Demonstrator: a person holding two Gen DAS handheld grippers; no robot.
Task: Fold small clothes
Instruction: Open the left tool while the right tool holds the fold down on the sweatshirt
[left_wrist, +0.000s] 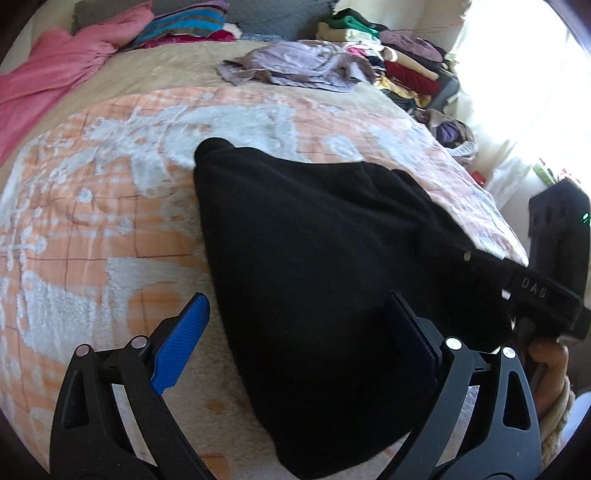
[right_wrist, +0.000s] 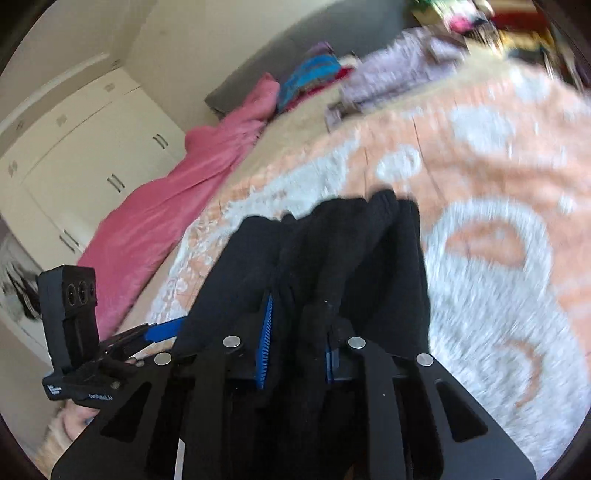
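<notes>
Black garment (left_wrist: 314, 266) is partly lifted off the bed: one end bunched and raised toward the right side, the rest draped down onto the orange-and-white patterned blanket (left_wrist: 110, 206) near the bed's near edge. Far tip of the cloth rests on the blanket around mid-bed.

Right gripper (right_wrist: 295, 354): jaws pressed onto a gathered fold of the black garment, blue pads on either side of the bunched cloth. Right wrist view is motion-blurred. In the left wrist view the same gripper sits at the right edge with a hand (left_wrist: 550, 362) under it, cloth running up to it.

Left gripper (left_wrist: 295, 339): jaws spread wide, blue pad on one finger (left_wrist: 181, 343) clear of the cloth over bare blanket, the other finger over the garment's near part. Not pinching anything.

Farther out: crumpled lilac garment (left_wrist: 295, 66) near the far edge, stacked folded clothes (left_wrist: 399, 62) at the far right corner, striped folded pile (left_wrist: 188, 26) and pink blanket (left_wrist: 48, 74) along the far left. White wardrobe (right_wrist: 85, 147) beyond the bed's left side.
</notes>
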